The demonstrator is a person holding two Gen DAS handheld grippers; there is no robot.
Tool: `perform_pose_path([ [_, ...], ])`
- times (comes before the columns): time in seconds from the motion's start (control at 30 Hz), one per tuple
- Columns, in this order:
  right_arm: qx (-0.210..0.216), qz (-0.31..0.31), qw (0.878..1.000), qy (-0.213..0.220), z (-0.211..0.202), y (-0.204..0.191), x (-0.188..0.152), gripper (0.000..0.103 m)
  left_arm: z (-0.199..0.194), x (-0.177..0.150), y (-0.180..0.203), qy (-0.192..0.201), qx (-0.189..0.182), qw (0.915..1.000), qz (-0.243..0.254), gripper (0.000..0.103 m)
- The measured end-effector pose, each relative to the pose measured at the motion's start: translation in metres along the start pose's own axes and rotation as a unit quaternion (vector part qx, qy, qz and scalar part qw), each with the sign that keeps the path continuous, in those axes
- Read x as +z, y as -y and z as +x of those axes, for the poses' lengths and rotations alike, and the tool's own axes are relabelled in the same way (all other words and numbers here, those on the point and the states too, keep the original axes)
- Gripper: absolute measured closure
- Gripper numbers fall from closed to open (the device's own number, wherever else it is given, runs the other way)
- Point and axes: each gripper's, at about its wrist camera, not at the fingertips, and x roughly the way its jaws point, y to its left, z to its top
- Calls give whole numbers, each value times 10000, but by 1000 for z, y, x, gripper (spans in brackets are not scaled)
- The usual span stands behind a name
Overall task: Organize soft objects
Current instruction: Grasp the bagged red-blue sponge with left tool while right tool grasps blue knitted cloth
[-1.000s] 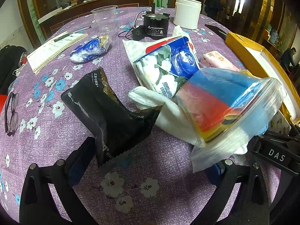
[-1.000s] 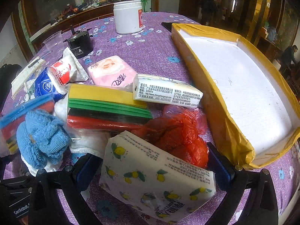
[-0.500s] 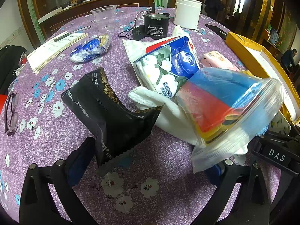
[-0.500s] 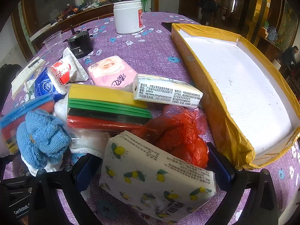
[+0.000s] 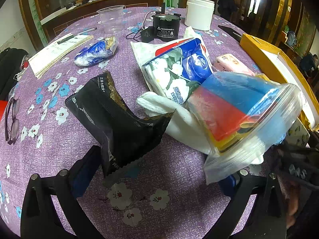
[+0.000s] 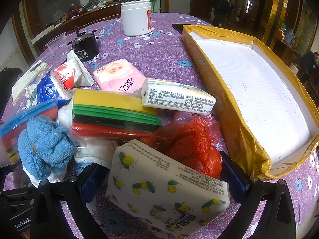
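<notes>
Sorting looks barely begun: soft goods lie heaped on the purple surface [image 6: 159,45], yellow box [image 6: 225,103] beside them shows only bare white floor

Right claw [image 6: 165,177] spread wide, lemon-print tissue pack [image 6: 165,187] between its fingers, no squeeze evident; red plastic bag [image 6: 189,145] just behind

Left claw [image 5: 157,171] also wide, holding nothing; black pouch [image 5: 119,123] tip and zip bag of coloured cloths [image 5: 239,115] reach into the gap

Likely next: right closes on tissue pack, lifts gently, carries rightward over the box wall
</notes>
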Motion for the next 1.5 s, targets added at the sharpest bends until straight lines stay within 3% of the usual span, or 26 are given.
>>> perform_pose_path([
  [0.13, 460, -667, 9963, -274, -6, -5, -2, 0, 0, 0, -1, 0, 3, 10000, -2, 0],
  [0.3, 1431, -1663, 9755, -187, -30, 2, -31, 2, 0, 0, -1, 0, 2, 10000, -4, 0],
  [0.47, 2445, -1794, 9529, -55, -55, 33, -45, 41, -1, -3, -3, -2, 2, 10000, -2, 0],
  [0.53, 2677, -1702, 9483, -10, -59, 42, -45, 43, -2, -4, -3, -14, -18, 10000, 45, 0],
  [0.6, 2738, -1607, 9482, 80, -62, 52, -45, 43, -3, -5, -4, -90, -174, 9997, 152, 0],
  [0.7, 2867, -1469, 9466, 120, -65, 58, -45, 43, -17, -15, -7, 114, -351, 9990, 250, 1],
  [0.8, 2881, -1522, 9451, 257, -70, 62, -43, 41, -34, -24, -11, 372, -503, 9974, 351, 8],
  [0.97, 2926, -1502, 9436, 369, -74, 70, -45, 41, -56, -23, -6, 786, -428, 9936, 683, 9],
  [1.13, 2964, -1479, 9428, 363, -73, 70, -47, 41, -69, -18, 1, 883, -878, 9902, 627, 9],
  [1.27, 2966, -1483, 9425, 424, -78, 72, -48, 41, -68, -6, 11, 787, -982, 9904, 574, 22],
  [1.4, 2995, -1436, 9422, 447, -78, 75, -47, 41, -56, 14, 19, 398, -1083, 9925, 408, 22],
  [1.5, 3006, -1410, 9422, 450, -77, 77, -48, 41, -49, 22, 13, 76, -1558, 9878, -22, 22],
])
